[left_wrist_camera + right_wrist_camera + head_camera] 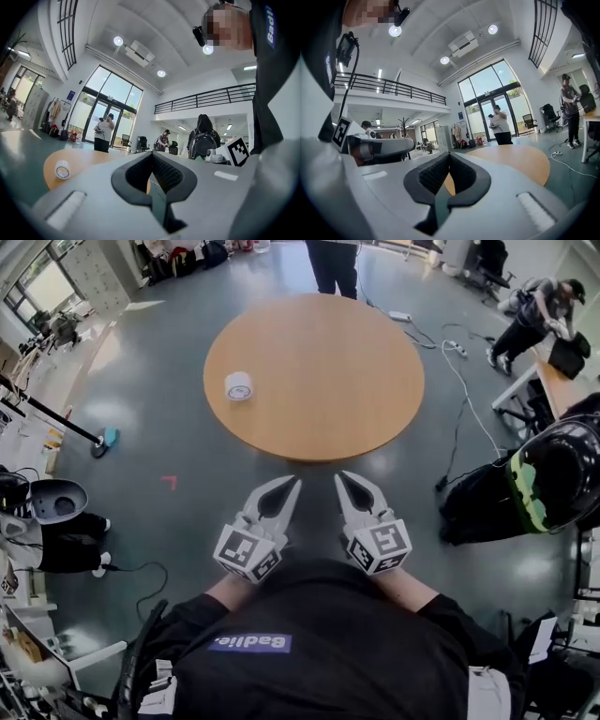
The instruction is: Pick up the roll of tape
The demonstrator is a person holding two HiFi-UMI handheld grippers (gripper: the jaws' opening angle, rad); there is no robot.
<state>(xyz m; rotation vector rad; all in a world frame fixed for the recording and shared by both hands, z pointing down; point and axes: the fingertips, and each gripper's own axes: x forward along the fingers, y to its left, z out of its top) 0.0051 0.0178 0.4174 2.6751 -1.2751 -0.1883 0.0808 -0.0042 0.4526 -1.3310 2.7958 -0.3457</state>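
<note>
A white roll of tape lies on the left part of a round wooden table. Both grippers hover over the grey floor short of the table's near edge, side by side and pointing toward it. The left gripper is shut with nothing in it, and the right gripper is shut and empty as well. In the left gripper view the tape stands far off at the left on the table, beyond the closed left gripper. In the right gripper view only the table shows past the right gripper; the tape is out of sight.
A person stands at the table's far side. Cables and a power strip run over the floor at the right. A dark bag with a helmet sits at the right. A pole with a blue base lies at the left.
</note>
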